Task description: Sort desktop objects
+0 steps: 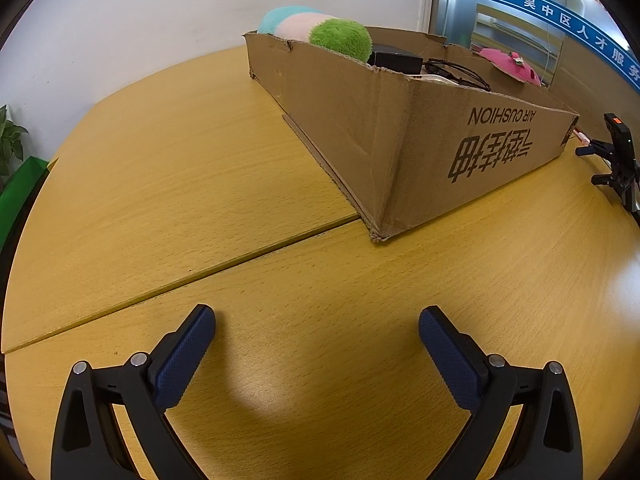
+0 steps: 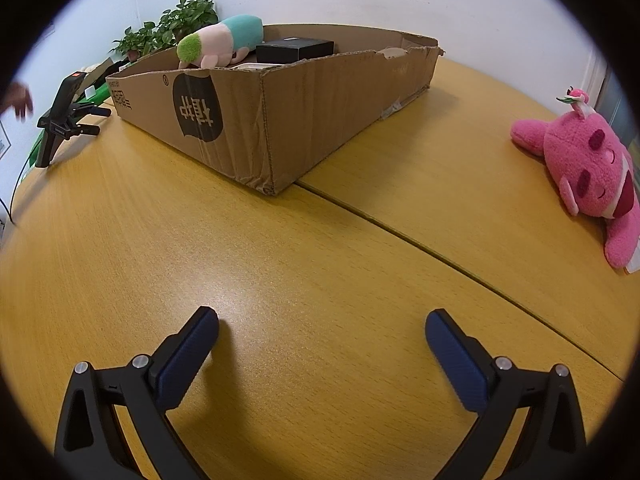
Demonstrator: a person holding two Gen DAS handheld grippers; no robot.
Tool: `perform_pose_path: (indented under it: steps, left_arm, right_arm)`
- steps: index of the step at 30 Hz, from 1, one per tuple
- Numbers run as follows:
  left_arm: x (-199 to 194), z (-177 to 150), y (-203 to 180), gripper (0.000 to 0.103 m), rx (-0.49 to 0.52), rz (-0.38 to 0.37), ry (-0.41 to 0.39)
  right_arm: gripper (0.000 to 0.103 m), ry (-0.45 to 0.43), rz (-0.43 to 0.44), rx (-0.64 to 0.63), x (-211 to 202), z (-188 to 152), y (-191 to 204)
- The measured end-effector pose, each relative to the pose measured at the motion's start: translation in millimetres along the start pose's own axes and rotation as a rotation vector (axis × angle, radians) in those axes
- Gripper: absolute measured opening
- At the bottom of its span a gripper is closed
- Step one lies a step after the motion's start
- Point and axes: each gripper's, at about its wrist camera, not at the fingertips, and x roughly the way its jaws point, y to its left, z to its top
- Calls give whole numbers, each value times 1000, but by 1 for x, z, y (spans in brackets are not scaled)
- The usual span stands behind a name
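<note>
Both tools, left tool [image 1: 317,330] and right tool [image 2: 322,332], are wide open (holding nothing), because the fluffy pink plush toy [image 2: 588,172] waits outside the brown cardboard box [image 2: 280,120].

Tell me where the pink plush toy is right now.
The pink plush toy lies on the wooden table at the far right of the right wrist view, outside and to the right of the cardboard box; neither gripper touches it.
</note>
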Motion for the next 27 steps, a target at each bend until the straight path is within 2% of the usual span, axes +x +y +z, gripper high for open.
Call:
perform_pose_path:
  steps: [27]
  left_arm:
    - [-2, 1, 1, 103, 4, -5, 0]
  right_arm:
    - [103, 3, -1, 1, 4, 0, -10]
